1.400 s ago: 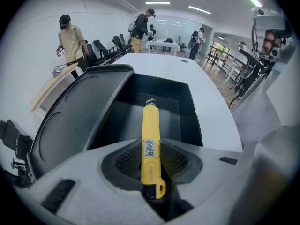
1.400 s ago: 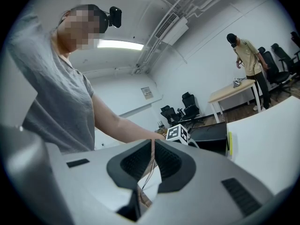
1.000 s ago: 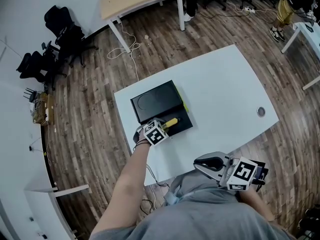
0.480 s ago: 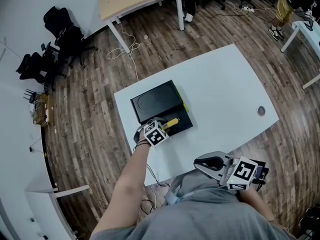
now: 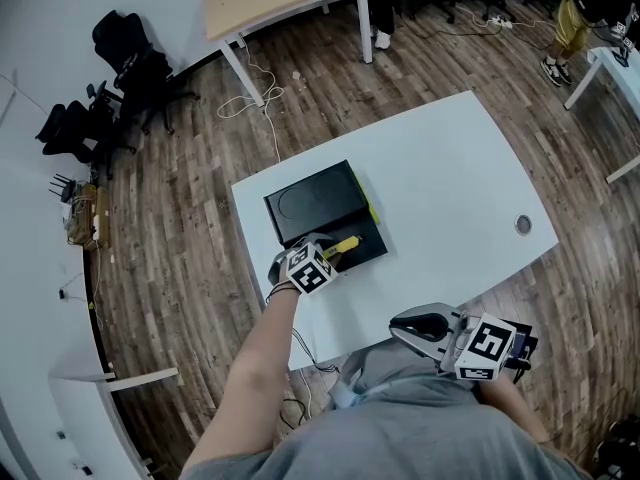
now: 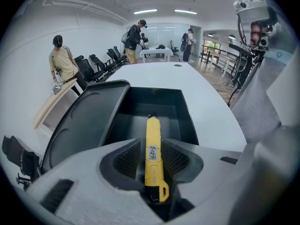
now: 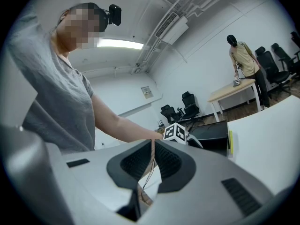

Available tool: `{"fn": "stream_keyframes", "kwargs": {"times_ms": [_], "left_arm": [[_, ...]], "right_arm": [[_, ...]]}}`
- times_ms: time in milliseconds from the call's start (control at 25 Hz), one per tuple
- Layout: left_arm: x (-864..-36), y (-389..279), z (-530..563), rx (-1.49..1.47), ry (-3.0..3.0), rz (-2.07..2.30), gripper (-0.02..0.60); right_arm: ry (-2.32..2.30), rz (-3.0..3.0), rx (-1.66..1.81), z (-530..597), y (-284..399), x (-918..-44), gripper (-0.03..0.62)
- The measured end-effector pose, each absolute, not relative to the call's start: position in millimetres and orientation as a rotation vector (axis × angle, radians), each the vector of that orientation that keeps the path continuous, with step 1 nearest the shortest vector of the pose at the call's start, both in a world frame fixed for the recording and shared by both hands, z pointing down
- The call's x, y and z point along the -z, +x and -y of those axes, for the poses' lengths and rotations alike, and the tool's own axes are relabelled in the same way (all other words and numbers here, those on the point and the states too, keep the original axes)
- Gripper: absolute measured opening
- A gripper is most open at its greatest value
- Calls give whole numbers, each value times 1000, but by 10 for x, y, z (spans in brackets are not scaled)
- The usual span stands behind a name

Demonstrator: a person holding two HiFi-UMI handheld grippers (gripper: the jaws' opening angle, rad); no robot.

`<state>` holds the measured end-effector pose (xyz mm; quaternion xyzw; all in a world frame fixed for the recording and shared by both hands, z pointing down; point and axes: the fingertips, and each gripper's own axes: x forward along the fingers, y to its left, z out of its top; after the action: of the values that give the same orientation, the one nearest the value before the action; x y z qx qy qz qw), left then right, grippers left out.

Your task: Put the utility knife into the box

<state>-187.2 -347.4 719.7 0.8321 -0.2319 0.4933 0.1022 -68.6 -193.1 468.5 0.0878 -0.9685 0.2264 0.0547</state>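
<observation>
head view: a white table (image 5: 450, 188) carries a black box (image 5: 352, 251) with its lid (image 5: 315, 203) swung open and lying flat beside the tray. the left gripper (image 5: 328, 256) sits at the tray's near edge, angled steeply down. the yellow utility knife (image 5: 343, 245) projects from it over the tray. the right gripper (image 5: 405, 326) is held off the table's near edge, close to the person's body, well apart from the box.

left gripper view: the utility knife (image 6: 153, 149) lies lengthwise between the jaws, rear end at the jaw root, front end reaching into the box (image 6: 157, 109) tray. the jaws have just been opening and now stand released; a gap shows between the left pad (image 6: 127, 159) and the knife body, so no clamping force is applied. contact between the knife tip and the tray floor cannot be determined. the lid (image 6: 89, 121) lies to the left of the tray. people stand in the background.

right gripper view: the right gripper (image 7: 153, 144) is clenched, jaw tips meeting, with nothing between them. beyond it are the person's arm, the marker cube (image 7: 176, 131) of the left gripper, and the box (image 7: 211, 134) on the table (image 7: 267, 144).
</observation>
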Motion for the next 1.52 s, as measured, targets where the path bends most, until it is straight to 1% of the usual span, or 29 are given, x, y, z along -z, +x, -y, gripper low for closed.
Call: {"fn": "stream_keyframes", "kwargs": {"times_ms": [560, 1040, 1160, 1280, 1520], "left_arm": [[-7033, -1873, 3465, -1363, 2526, 729, 133], [-6815, -1846, 3433, -1264, 2586, 815, 84], [-6781, -1835, 3406, -1253, 2581, 822, 43], [-6762, -1829, 3383, -1240, 2575, 830, 20], [-6732, -1838, 3301, -1229, 2572, 840, 18]], "right_arm": [[251, 2945, -676, 1887, -707, -4650, 34], [233, 2960, -667, 1854, -706, -4643, 34], [228, 2959, -663, 1838, -692, -4625, 34], [224, 2961, -661, 1827, -681, -4618, 34], [222, 2963, -648, 1760, -671, -4610, 34]]}}
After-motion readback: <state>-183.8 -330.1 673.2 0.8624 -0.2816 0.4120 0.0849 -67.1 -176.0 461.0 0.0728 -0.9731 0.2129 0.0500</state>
